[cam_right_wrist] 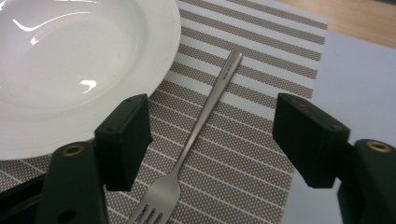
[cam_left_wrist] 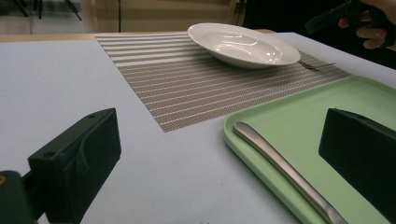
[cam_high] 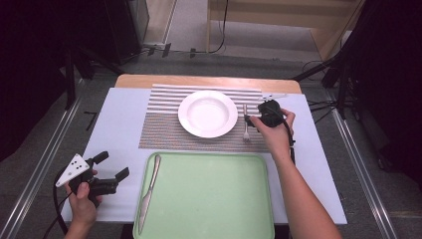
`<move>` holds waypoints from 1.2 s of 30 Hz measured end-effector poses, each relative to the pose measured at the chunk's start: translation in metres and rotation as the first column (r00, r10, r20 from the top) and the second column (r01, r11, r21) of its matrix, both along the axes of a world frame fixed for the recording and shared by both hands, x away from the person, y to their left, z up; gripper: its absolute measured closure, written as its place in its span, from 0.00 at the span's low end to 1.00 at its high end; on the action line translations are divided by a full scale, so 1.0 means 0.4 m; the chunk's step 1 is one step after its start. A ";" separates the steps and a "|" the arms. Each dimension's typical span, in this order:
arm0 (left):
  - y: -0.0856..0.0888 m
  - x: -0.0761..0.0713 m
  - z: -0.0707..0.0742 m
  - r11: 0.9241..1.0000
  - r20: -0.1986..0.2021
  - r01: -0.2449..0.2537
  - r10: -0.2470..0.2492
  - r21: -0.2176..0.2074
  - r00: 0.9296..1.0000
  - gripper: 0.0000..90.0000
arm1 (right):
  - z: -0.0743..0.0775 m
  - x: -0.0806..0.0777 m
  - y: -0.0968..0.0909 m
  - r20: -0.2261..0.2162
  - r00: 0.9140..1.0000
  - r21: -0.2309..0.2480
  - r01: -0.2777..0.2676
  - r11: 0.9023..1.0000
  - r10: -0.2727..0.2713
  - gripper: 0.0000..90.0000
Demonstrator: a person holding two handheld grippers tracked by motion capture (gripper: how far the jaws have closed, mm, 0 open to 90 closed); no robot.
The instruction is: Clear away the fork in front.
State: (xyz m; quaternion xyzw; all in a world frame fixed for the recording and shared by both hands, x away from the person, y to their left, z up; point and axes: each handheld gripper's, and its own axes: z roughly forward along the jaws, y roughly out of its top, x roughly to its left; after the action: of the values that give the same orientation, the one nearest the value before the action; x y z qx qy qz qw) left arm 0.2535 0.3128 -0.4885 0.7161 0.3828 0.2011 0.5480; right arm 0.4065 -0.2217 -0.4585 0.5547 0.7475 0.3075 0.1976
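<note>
A steel fork [cam_right_wrist: 223, 79] lies on the striped placemat [cam_right_wrist: 247, 154] just right of the white plate [cam_right_wrist: 70, 70], tines toward the person. My right gripper [cam_right_wrist: 215, 135] hovers over it with one jaw on each side of the handle, open, pads not touching the fork. In the high view the right gripper [cam_high: 255, 119] sits beside the fork [cam_high: 245, 124] and plate [cam_high: 207, 113]. A table knife [cam_high: 149, 191] rests along the left side of the green tray [cam_high: 209, 199]. My left gripper [cam_high: 112, 165] is open and empty over the table, left of the tray; the knife [cam_left_wrist: 280, 168] lies between its jaws' line of sight.
The placemat [cam_high: 164, 129] covers the middle of the white tabletop [cam_high: 119, 114]. The tray's raised rim [cam_left_wrist: 243, 140] lies close to the left gripper [cam_left_wrist: 219, 154]. Black stands and cables flank the table on both sides.
</note>
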 end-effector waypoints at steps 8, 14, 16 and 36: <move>-0.003 -0.001 -0.001 1.000 0.006 0.004 -0.004 0.003 1.000 0.00 | -0.026 0.032 0.020 -0.041 0.998 -0.019 0.045 0.999 -0.046 0.57; -0.007 -0.001 -0.001 1.000 0.011 0.005 -0.005 0.007 1.000 0.00 | -0.043 0.056 0.034 -0.097 0.994 -0.020 0.056 0.998 -0.058 0.66; -0.006 -0.002 0.000 1.000 0.006 0.005 -0.005 0.019 1.000 0.00 | -0.049 0.063 0.041 -0.118 0.991 -0.022 0.056 0.998 -0.058 0.69; -0.011 -0.001 -0.001 1.000 0.012 0.017 -0.017 0.026 1.000 0.00 | -0.087 0.105 0.079 -0.227 0.962 -0.112 0.132 0.985 -0.154 0.82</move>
State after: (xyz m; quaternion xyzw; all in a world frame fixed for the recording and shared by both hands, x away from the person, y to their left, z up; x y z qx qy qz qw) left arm 0.2530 0.3084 -0.4889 0.7252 0.3707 0.2057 0.5425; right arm 0.4484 -0.1901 -0.4933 0.6297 0.7373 0.1885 0.1558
